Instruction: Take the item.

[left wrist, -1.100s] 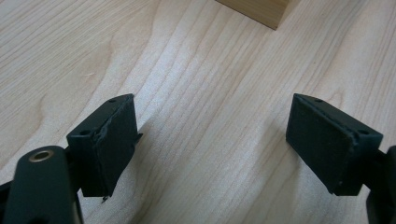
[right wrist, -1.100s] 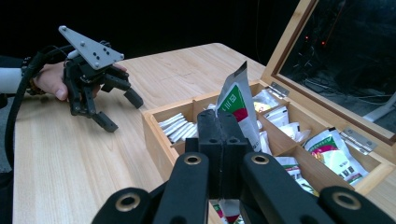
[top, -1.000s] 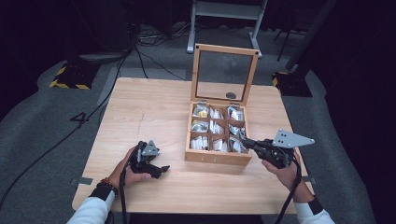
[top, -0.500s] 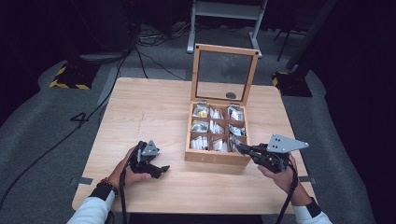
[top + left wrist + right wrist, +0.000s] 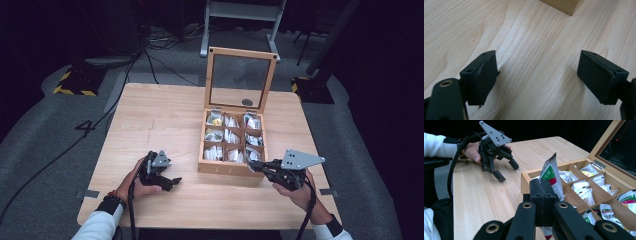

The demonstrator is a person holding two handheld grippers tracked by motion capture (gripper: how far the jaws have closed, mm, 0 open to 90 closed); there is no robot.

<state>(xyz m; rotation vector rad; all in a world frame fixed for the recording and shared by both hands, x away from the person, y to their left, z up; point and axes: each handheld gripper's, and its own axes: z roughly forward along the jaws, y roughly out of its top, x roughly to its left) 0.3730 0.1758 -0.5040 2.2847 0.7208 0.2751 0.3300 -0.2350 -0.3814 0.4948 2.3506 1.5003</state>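
High view: the right gripper (image 5: 256, 166) has drawn back toward the person since the earlier frames and now sits at the near right corner of the wooden box (image 5: 233, 140), lower than before. The left gripper (image 5: 169, 180) rests where it was, on the table (image 5: 165, 120) to the left of the box. The box stands with its glass lid (image 5: 242, 79) upright and its compartments stocked with sachets. Around the pale wood table lies grey flooring with cables (image 5: 150, 55), a metal stand (image 5: 245, 10) and dark surroundings.

Left gripper view: the jaws stand wide apart with only bare tabletop (image 5: 536, 50) between them; a corner of the box (image 5: 561, 6) shows at the top.

Right gripper view: the jaws are closed tight on a sachet (image 5: 551, 177), white with green and red print, held upright at the box's near corner compartment. Beyond, the left gripper (image 5: 506, 170) stands open on the table.
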